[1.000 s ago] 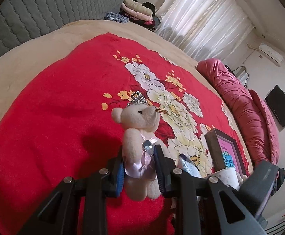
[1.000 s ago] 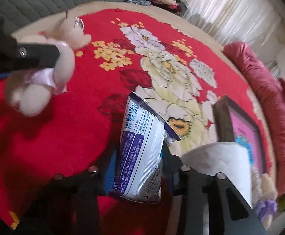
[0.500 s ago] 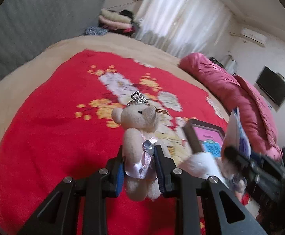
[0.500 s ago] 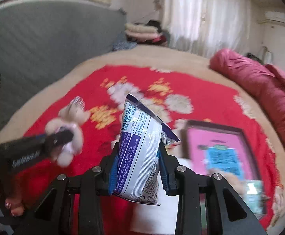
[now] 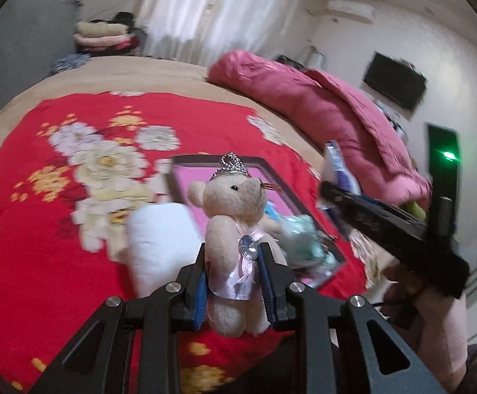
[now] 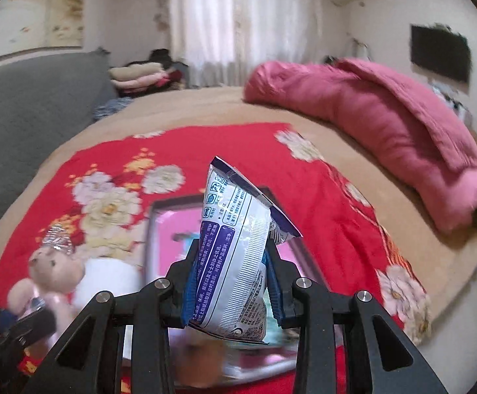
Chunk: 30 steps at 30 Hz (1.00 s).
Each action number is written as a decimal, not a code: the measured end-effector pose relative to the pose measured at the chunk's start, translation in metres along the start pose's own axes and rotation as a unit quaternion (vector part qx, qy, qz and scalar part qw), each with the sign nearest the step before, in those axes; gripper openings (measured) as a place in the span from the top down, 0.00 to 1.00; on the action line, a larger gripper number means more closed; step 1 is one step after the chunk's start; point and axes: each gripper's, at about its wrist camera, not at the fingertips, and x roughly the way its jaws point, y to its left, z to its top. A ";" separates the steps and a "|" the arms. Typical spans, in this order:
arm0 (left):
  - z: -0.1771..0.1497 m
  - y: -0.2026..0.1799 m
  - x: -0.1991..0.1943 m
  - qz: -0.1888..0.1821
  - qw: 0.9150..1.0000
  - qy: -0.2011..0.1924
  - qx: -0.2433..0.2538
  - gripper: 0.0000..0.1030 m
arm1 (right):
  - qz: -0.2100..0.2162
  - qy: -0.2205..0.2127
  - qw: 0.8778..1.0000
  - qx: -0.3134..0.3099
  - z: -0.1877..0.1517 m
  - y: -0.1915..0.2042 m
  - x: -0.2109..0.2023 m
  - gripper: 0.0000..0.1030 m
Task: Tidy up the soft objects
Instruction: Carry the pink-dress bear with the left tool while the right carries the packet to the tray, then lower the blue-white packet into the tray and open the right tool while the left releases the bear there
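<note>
the left gripper [image 5: 235, 289] was clamped on a small teddy bear [image 5: 233, 236], its blue pads pressing the bear's waist through a pale pink dress, the crowned head sticking up above the fingertips and the legs hanging below them. the right gripper [image 6: 228, 279] was closed on a white and purple packet [image 6: 231, 256], which stood upright between the pads with its folded top rising well above them. both were held above a bed covered by a red floral blanket [image 5: 74, 197]. beyond and below the left gripper lay a dark box with a pink interior [image 5: 205, 177], and just to its left a white roll [image 5: 159, 239]. the right gripper showed at the right of the left wrist view, packet in its grip. a folded pink quilt [image 6: 386, 124] lay far beyond both, along the bed's right side.
</note>
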 end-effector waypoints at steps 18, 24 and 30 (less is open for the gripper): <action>-0.001 -0.086 0.084 -0.001 0.994 0.082 0.072 0.73 | 0.016 0.096 0.995 0.033 -0.049 -0.079 0.069 0.65; 0.001 -0.083 0.105 0.004 0.993 0.101 0.061 0.73 | 0.048 0.086 0.993 0.069 -0.055 -0.094 0.077 0.56; 0.002 -0.079 0.117 0.010 0.992 0.111 0.059 0.72 | 0.095 0.068 0.982 0.147 -0.061 -0.118 0.073 0.35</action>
